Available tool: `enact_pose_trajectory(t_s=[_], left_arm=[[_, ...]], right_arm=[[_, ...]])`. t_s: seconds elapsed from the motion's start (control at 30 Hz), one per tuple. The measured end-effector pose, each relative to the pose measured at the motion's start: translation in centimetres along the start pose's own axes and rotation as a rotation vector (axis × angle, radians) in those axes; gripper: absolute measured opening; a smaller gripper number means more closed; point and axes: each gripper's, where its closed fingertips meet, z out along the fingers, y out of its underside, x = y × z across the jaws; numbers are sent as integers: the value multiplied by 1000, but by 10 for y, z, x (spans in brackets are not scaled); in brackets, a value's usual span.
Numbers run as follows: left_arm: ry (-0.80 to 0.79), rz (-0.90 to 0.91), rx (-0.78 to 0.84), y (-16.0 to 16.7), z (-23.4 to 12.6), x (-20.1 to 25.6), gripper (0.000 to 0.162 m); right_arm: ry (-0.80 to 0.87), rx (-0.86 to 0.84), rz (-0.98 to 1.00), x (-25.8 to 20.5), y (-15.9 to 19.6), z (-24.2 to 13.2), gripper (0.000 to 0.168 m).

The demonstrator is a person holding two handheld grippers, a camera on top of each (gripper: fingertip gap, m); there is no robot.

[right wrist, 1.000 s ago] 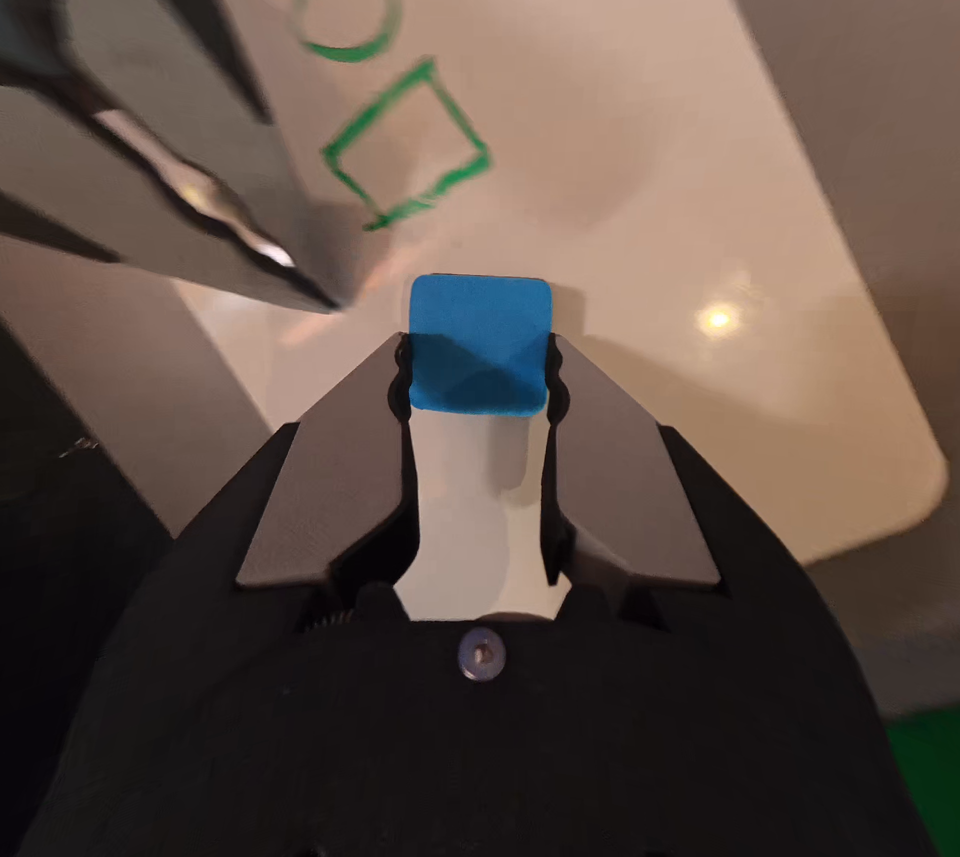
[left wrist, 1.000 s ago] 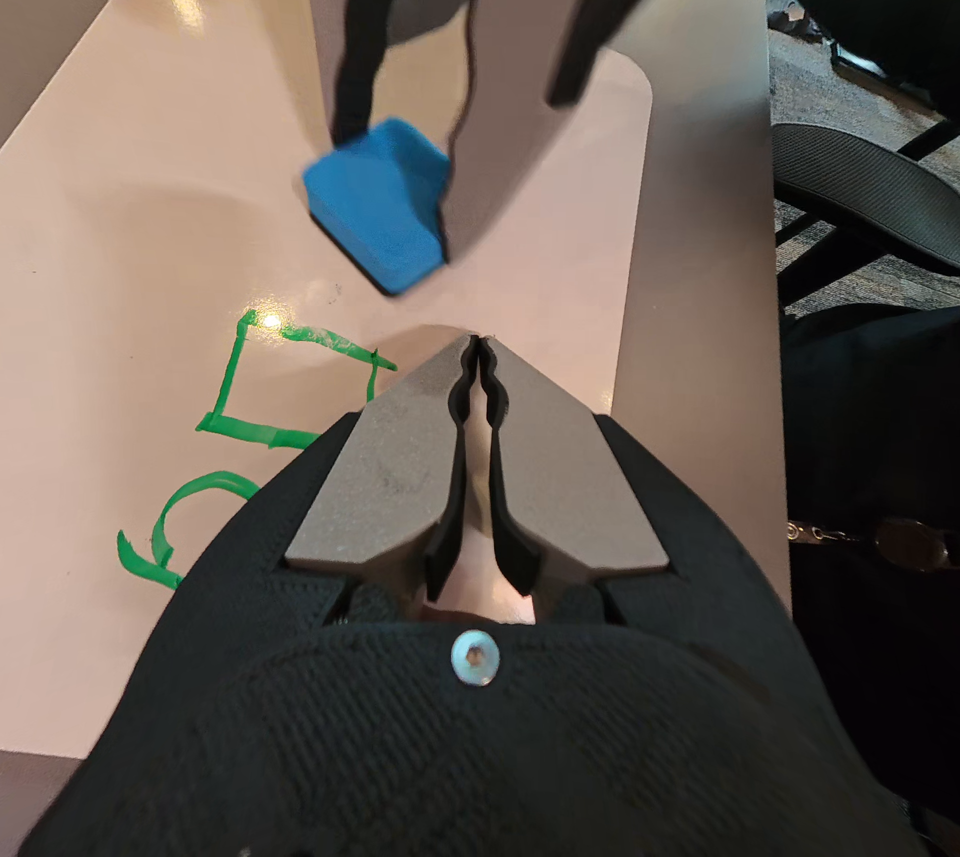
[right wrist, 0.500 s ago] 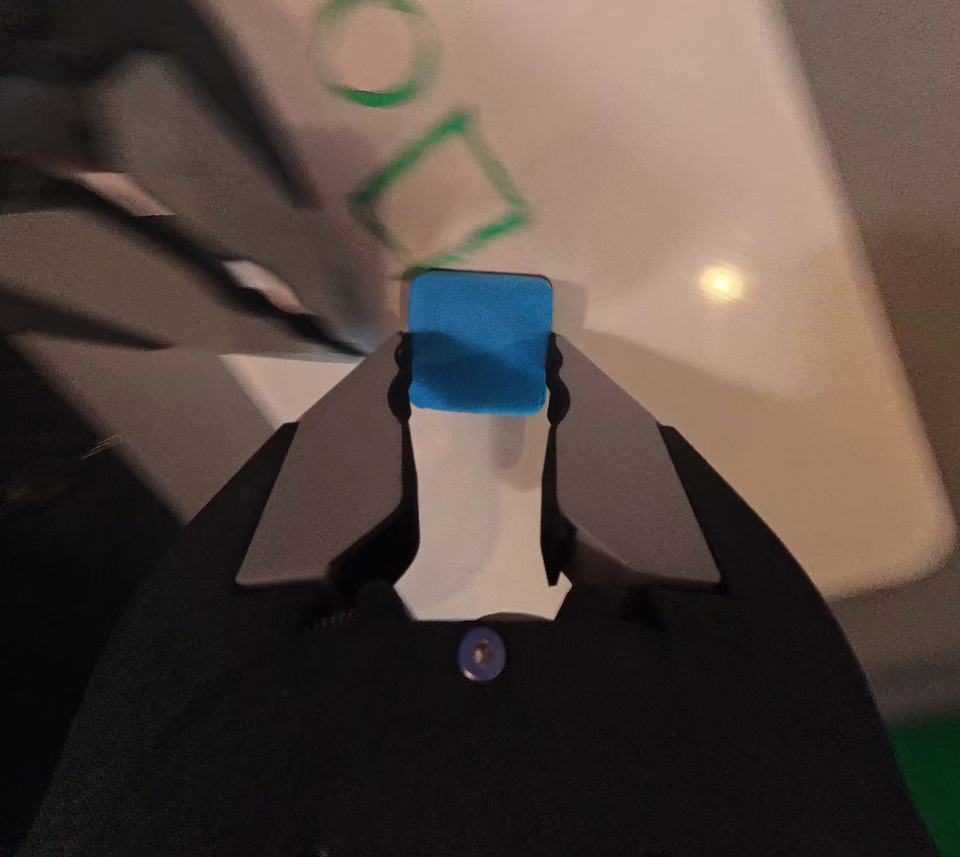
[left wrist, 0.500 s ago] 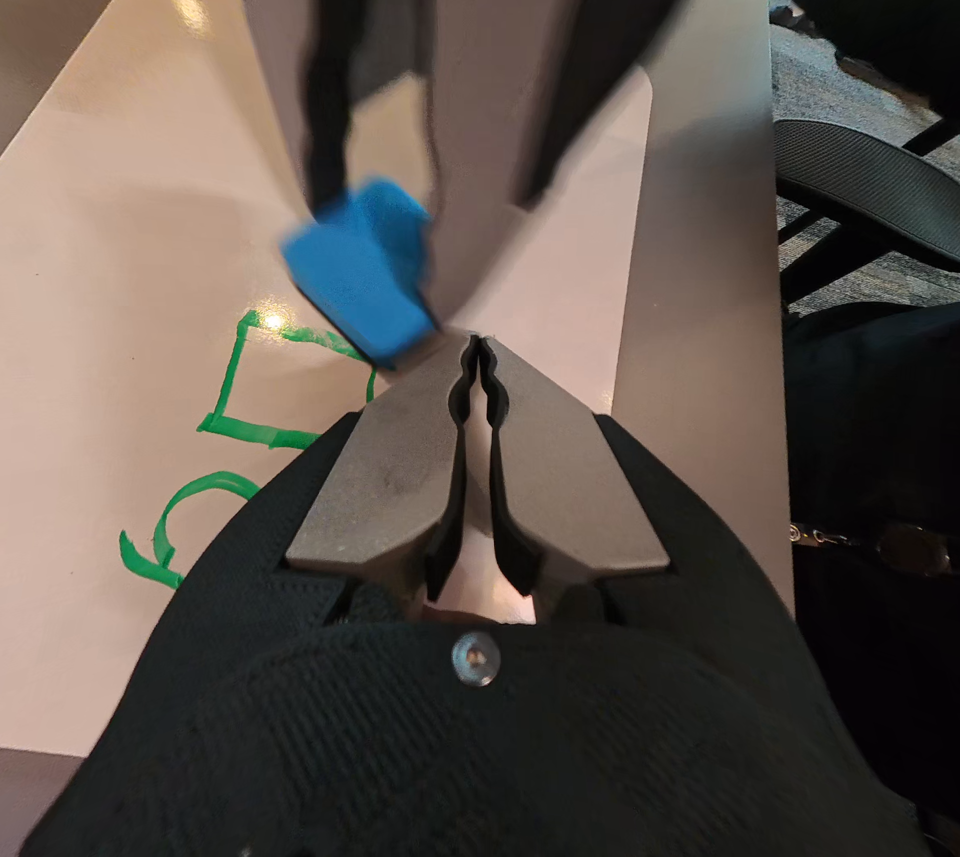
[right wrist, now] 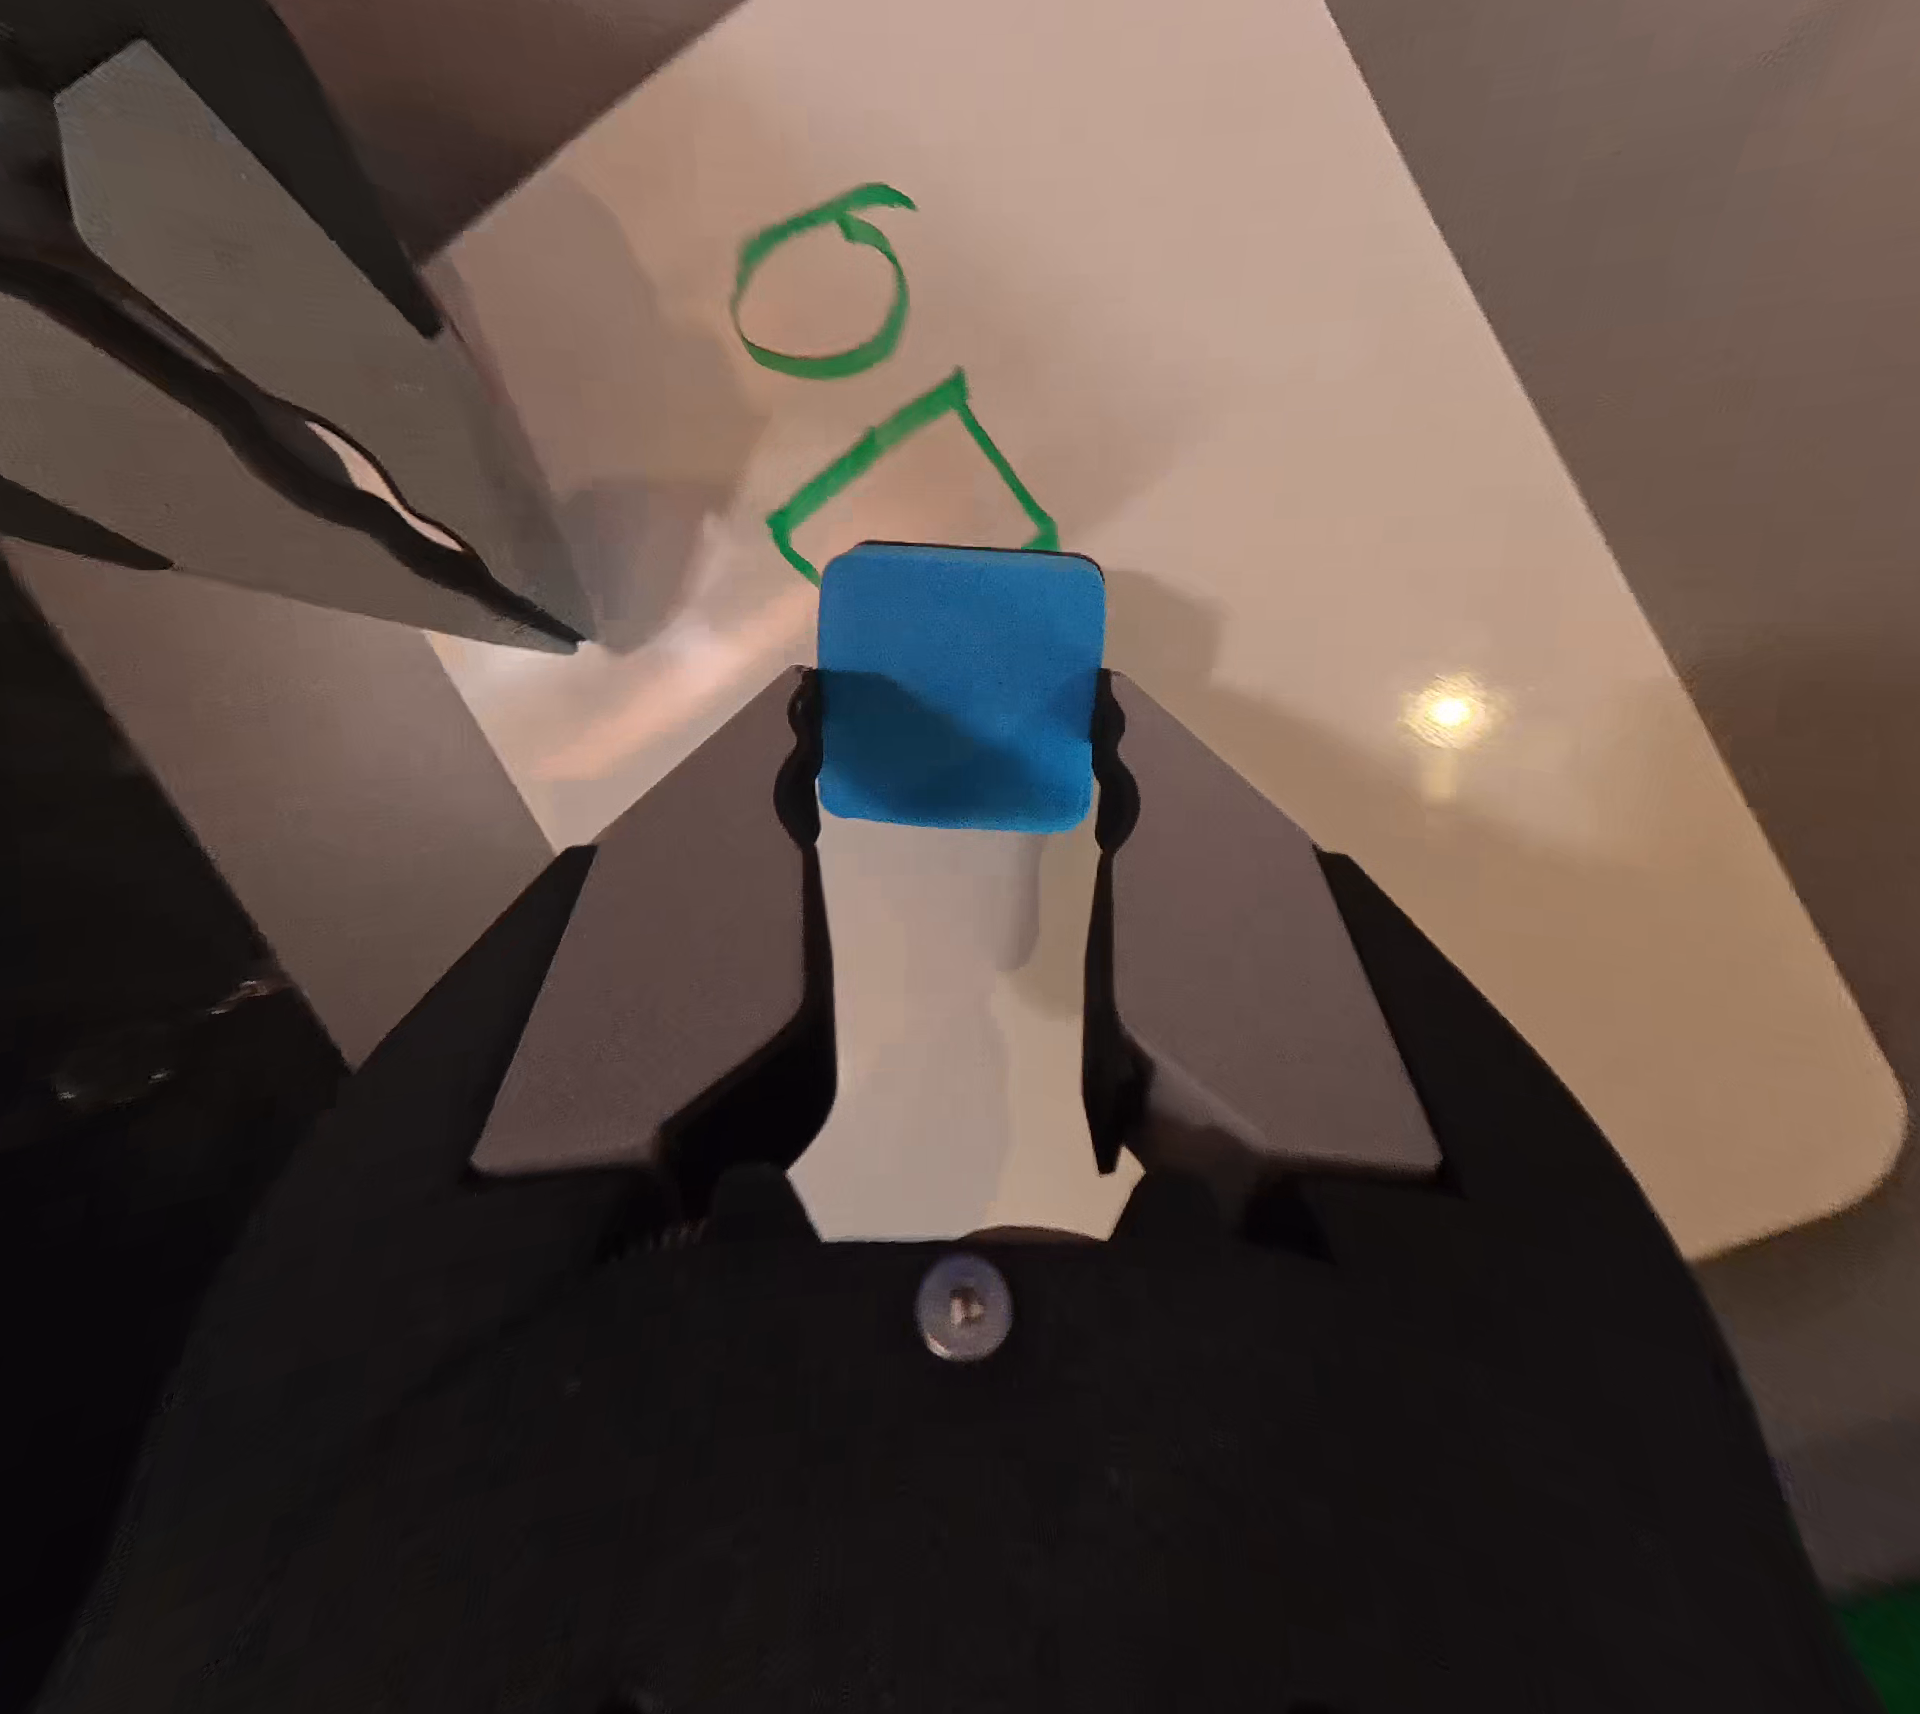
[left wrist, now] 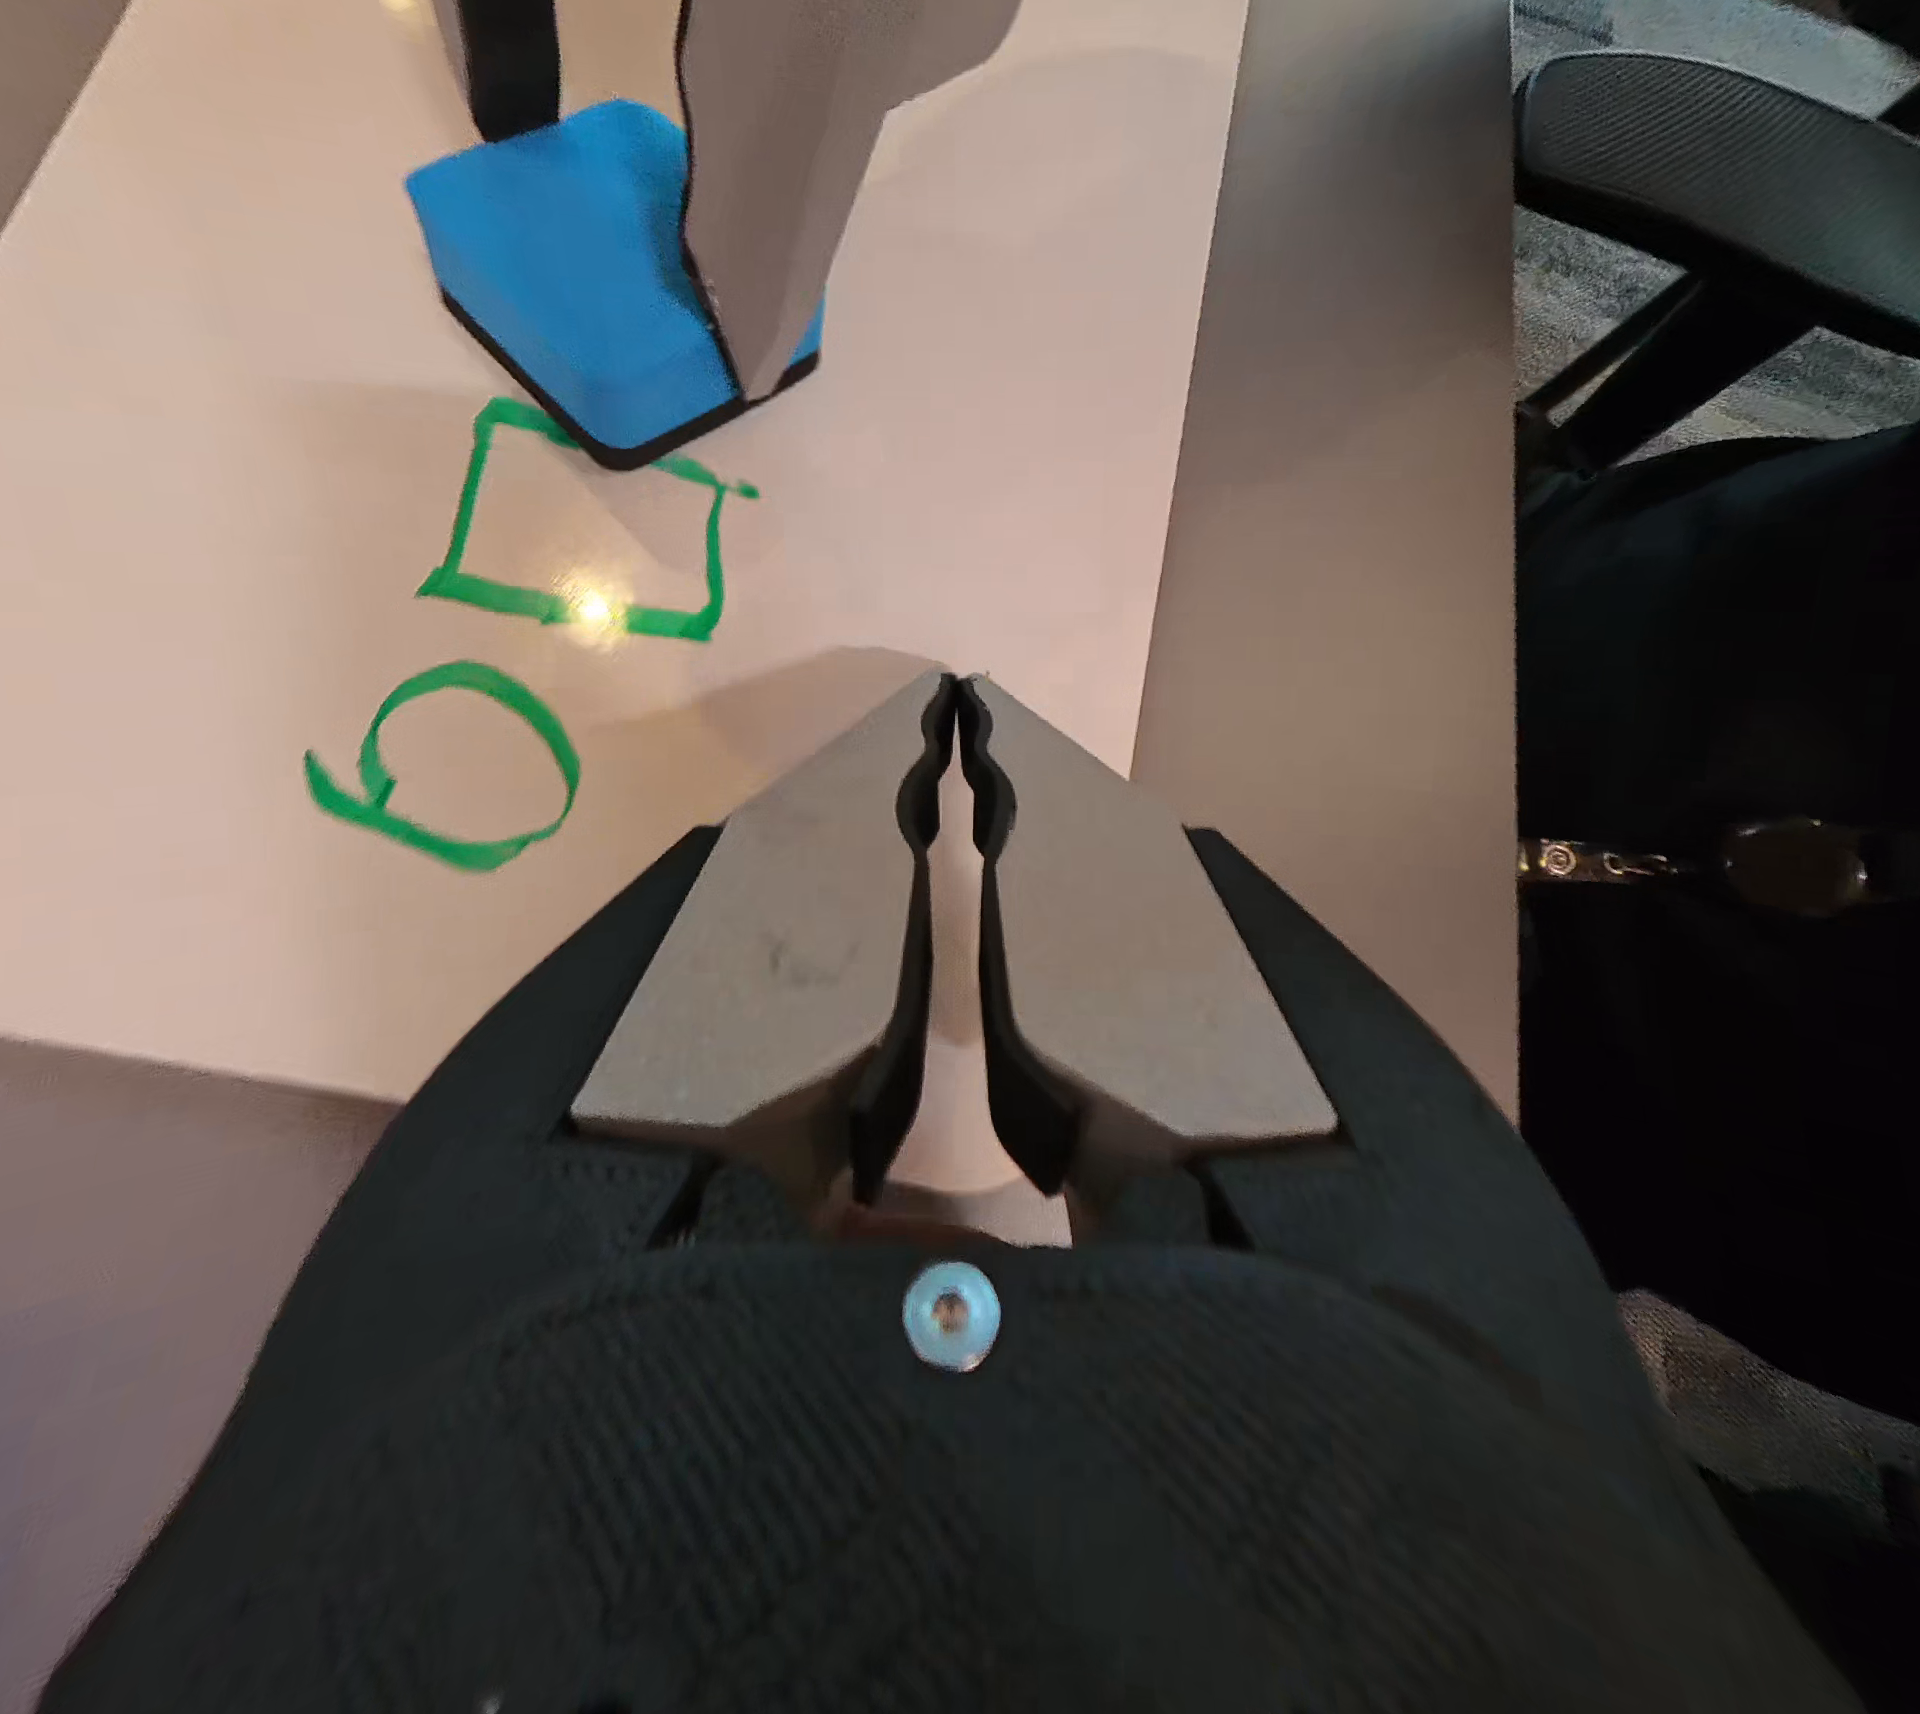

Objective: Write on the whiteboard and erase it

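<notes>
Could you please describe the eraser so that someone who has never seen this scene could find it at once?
Find the glossy white whiteboard on the grey table. The small blue foam eraser with a black base rests there, clamped in the right gripper, overlapping the green square outline. It is the only solid blue block.

To my right a black mesh chair [left wrist: 1714, 137] stands on grey carpet [left wrist: 1621, 2], apart from the grey table [left wrist: 1351, 417]. Below it, beside the table's edge, a metal clip [left wrist: 1558, 859] and a dark reel [left wrist: 1808, 864] lie against black fabric [left wrist: 1714, 625].
</notes>
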Motion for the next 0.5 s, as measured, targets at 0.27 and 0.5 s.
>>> enact_pose_trajectory(t_s=[0.27, 0.5], left_arm=[[9, -27, -17, 16, -8, -1, 0], [42, -70, 17, 15, -7, -2, 0]], right_arm=[[19, -53, -23, 2, 1, 14, 56], [25, -32, -12, 6, 0, 6, 48]])
